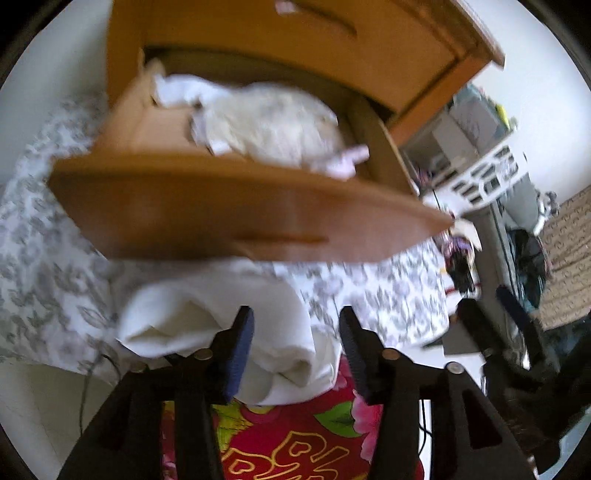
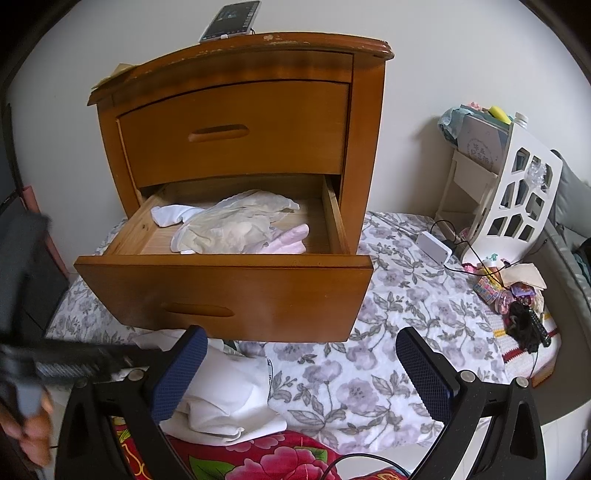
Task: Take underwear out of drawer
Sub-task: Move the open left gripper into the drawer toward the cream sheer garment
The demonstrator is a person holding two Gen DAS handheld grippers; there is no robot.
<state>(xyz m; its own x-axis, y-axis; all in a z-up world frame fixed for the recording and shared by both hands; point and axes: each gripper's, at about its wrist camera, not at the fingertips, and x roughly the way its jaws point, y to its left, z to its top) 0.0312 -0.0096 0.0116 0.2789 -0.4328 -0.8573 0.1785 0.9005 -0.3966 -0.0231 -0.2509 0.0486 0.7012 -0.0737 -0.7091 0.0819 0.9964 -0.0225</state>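
Two grippers: both seen over the bed, below the open drawer (image 2: 221, 291).
Left gripper (image 1: 297, 347): jaws spread, nothing pinched; white folded underwear (image 1: 221, 332) seen lying between and behind the pads, on the bed. View is blurred.
Right gripper (image 2: 301, 373): jaws spread wide, nothing held; floral bedsheet (image 2: 369, 369) seen between them.
Underwear in drawer: cream piece (image 2: 229, 221), white piece (image 2: 171, 216) and pink piece (image 2: 288, 240) left inside the lower drawer.
Nightstand (image 2: 236, 129): upper drawer shut, phone (image 2: 231, 18) seen on top.
Red floral blanket (image 2: 280, 458): seen just beside the white underwear.
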